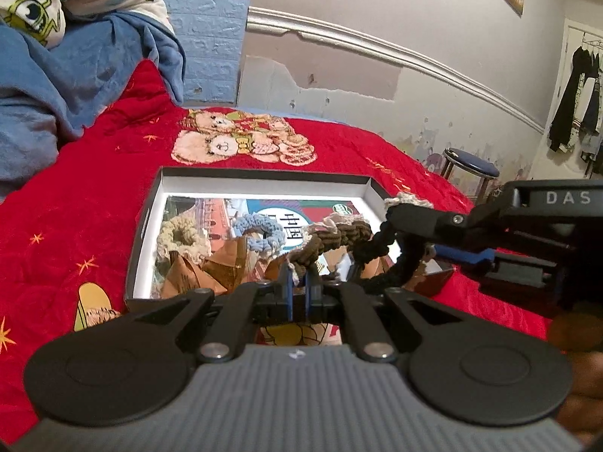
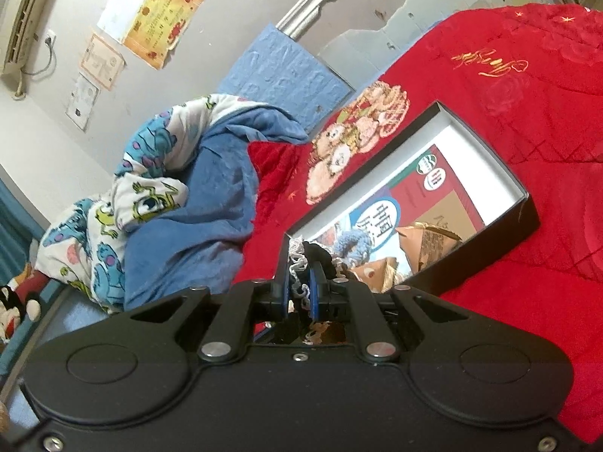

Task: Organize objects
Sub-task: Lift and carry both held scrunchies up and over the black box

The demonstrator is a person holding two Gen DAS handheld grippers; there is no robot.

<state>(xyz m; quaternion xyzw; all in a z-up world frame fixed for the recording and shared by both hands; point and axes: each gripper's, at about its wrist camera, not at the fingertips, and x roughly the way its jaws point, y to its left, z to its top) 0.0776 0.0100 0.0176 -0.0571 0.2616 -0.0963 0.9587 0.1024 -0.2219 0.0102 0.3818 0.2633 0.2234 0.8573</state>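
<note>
Above the red quilt (image 1: 94,203), my left gripper (image 1: 297,282) pinches a brown crocheted scrunchie (image 1: 331,241) at the near edge of the shallow black box (image 1: 264,173). My right gripper (image 2: 299,290) is clamped on a black, white-trimmed scrunchie (image 1: 392,256) near the box's right wall. Both pairs of fingers are pressed together on yarn. Inside the box, a cream scrunchie (image 1: 177,239) and a blue scrunchie (image 1: 260,226) rest on brown paper packets (image 1: 211,271) over a printed sheet (image 2: 448,188).
</note>
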